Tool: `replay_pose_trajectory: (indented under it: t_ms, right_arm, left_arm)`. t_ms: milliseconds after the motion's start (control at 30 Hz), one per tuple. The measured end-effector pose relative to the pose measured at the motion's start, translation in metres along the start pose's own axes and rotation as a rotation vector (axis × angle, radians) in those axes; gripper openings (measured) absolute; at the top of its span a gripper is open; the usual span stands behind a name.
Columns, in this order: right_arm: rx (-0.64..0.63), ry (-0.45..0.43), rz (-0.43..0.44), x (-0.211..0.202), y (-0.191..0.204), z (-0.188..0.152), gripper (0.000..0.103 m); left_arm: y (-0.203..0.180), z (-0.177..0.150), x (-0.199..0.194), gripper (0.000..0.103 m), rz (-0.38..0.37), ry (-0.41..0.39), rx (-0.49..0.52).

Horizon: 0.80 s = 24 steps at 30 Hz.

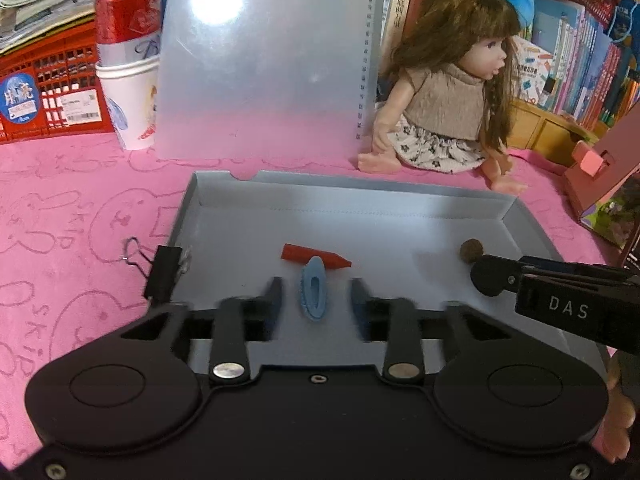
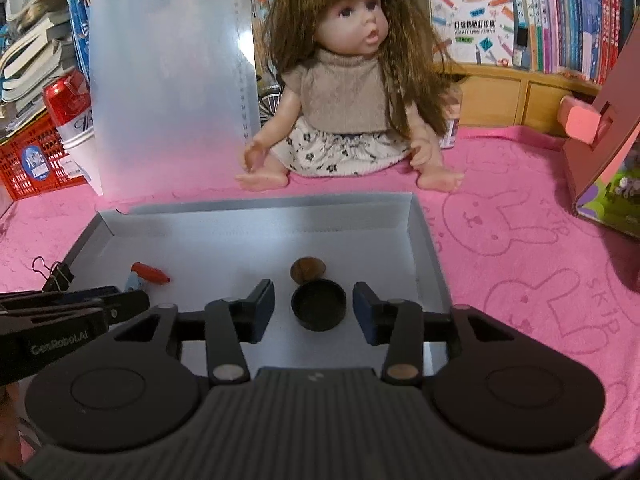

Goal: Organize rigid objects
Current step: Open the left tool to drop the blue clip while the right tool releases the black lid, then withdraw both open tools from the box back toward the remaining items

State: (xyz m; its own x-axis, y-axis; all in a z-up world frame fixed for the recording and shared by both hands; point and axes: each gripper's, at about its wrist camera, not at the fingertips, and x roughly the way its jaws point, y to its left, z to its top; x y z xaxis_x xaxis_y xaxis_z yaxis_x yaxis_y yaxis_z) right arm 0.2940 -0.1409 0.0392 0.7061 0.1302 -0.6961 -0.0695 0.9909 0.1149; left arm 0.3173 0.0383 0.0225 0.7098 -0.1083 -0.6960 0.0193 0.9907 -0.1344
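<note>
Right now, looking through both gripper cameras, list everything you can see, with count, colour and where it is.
tray: 1, grey, shallow, on the pink cloth.
crayon: 1, red, lying in the tray, left of centre.
clip: 1, light blue, in the tray between the left fingers.
cap: 1, black, round, in the tray between the right fingers.
ball: 1, brown, in the tray just behind the cap.
binder clip: 1, black, on the tray's left rim.
doll: 1, brown hair, beige top, sitting behind the tray.
can: 1, red, standing in a white cup, far left.
crate: 1, red, far left.
left gripper: open, over the clip.
right gripper: open, around the cap.
</note>
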Motion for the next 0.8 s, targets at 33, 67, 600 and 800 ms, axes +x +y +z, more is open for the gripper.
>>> replay_pose_trajectory:
  t_ms: [33, 67, 600, 800]
  right_arm:
    - [-0.003, -0.008, 0.002, -0.003, 0.0, 0.0, 0.064]
    - [-0.006, -0.015, 0.004, -0.006, 0.0, 0.0, 0.067]
    - [-0.104, -0.21, 0.077, -0.096, 0.007, -0.026, 0.092]
    - [-0.152, -0.255, 0.104, -0.126, 0.014, -0.046, 0.095]
  left_arm:
    - [0.001, 0.0, -0.003, 0.044, 0.0, -0.011, 0.001]
    - [0.001, -0.001, -0.007, 0.045, -0.002, -0.019, 0.007]
    - [-0.001, -0.038, -0.09, 0.063, -0.099, -0.1, 0.062]
    - [-0.007, -0.06, -0.123, 0.073, -0.125, -0.134, 0.096]
